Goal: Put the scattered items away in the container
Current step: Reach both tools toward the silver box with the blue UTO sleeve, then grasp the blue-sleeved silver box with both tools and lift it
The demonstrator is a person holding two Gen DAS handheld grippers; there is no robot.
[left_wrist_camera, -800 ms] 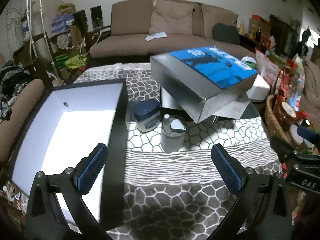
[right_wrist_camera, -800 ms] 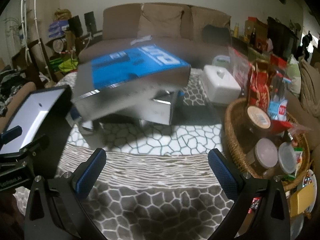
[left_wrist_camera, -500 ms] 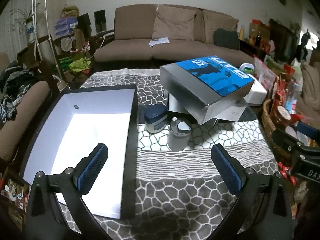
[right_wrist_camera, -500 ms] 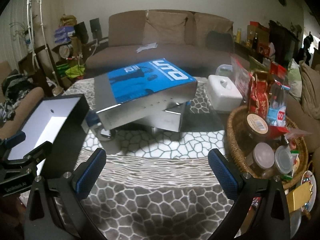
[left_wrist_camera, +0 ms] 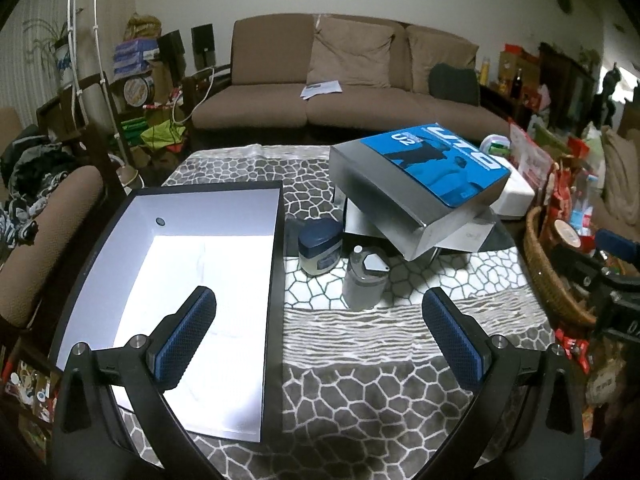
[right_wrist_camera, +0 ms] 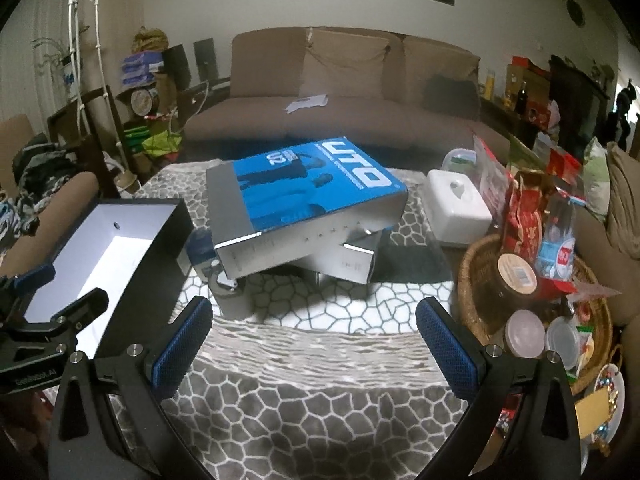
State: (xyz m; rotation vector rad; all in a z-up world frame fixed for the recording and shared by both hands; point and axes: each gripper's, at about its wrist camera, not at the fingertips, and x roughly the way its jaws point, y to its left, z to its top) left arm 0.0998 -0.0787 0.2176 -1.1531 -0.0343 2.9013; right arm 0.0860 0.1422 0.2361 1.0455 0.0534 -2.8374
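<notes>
A tilted blue-topped box (left_wrist_camera: 420, 176) overhung the jar (left_wrist_camera: 320, 245) and bottle (left_wrist_camera: 365, 278) beside the container (left_wrist_camera: 276, 280), while the left gripper (left_wrist_camera: 320, 336) and right gripper (right_wrist_camera: 314, 340) hung spread wide, holding nothing.

An open stretch of patterned tablecloth (left_wrist_camera: 360, 364) lies nearest the cameras. Beyond it, a blue-lidded jar (left_wrist_camera: 320, 245) and a grey bottle (left_wrist_camera: 365, 276) stand close together, just right of the black box (left_wrist_camera: 276, 280). A tilted blue-topped box (left_wrist_camera: 420, 184) overhangs them from behind. A wicker basket (right_wrist_camera: 476, 276) crowds the right edge.

Home living room: brown sofa (left_wrist_camera: 344, 92)
</notes>
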